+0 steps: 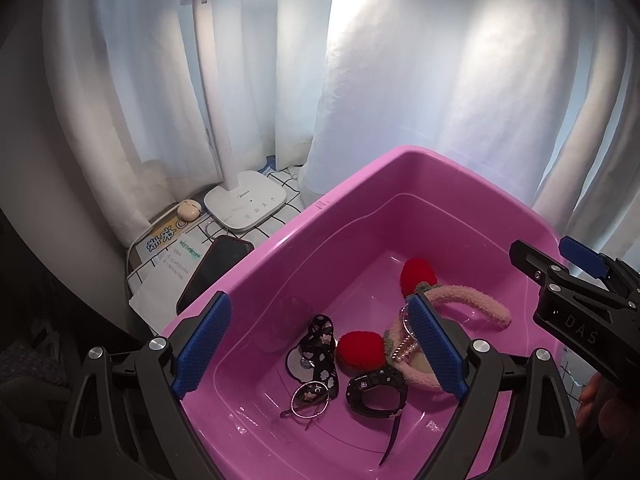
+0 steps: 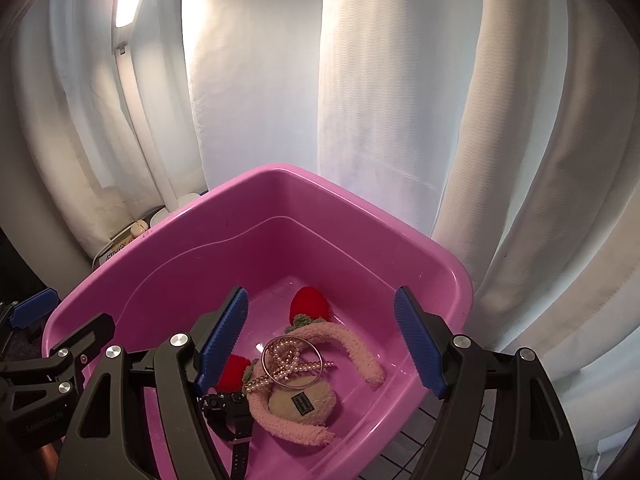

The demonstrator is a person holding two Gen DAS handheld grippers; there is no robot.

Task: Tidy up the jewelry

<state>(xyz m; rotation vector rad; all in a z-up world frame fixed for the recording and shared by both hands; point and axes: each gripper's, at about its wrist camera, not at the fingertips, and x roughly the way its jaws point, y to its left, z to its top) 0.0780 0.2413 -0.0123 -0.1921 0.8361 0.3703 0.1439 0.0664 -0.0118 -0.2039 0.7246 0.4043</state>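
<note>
Inside pink tub (image 1: 280, 248): fuzzy headband (image 2: 352, 344), watch (image 1: 376, 390), pearls (image 2: 286, 356).

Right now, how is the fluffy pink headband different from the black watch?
The fluffy pink headband with red pom-poms is soft, fuzzy and big; the black plastic wristwatch is hard, smooth and smaller. The headband curves open; the watch's strap makes a loop. Both lie in the pink plastic tub.

Both wrist views look steeply down, close, into shared pink basin (image 1: 280, 240); edges fisheye-warped, perhaps misleading.
</note>
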